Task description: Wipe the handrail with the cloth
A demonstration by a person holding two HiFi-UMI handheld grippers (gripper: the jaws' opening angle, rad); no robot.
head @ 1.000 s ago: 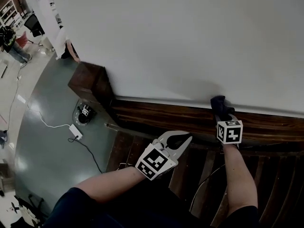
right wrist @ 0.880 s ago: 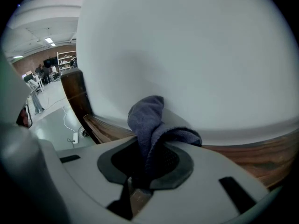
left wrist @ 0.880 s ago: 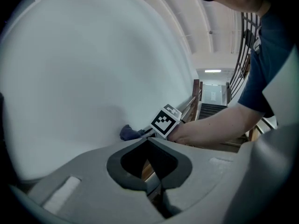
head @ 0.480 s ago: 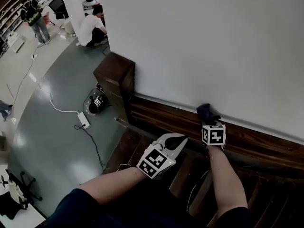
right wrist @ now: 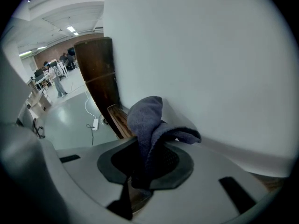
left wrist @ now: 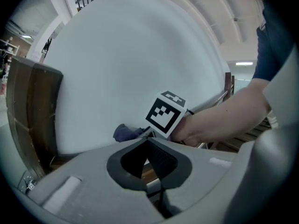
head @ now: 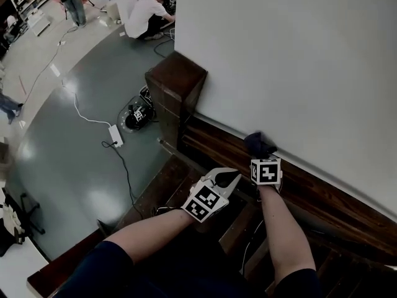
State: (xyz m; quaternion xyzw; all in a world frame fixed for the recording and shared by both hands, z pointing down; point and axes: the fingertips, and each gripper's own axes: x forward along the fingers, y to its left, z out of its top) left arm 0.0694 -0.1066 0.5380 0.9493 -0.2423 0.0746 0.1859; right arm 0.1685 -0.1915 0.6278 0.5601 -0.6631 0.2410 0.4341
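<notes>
Right gripper pinches the cloth, seemingly soft and limp, mid-fold against the handrail; left gripper jaws pressed together, empty.

A white wall rises above a glossy grey floor (cables trailing).

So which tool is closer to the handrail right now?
Right. The right tool, shut on the cloth, is at the handrail by the wall. The left tool hangs shut and empty beside it, short of the rail.
</notes>
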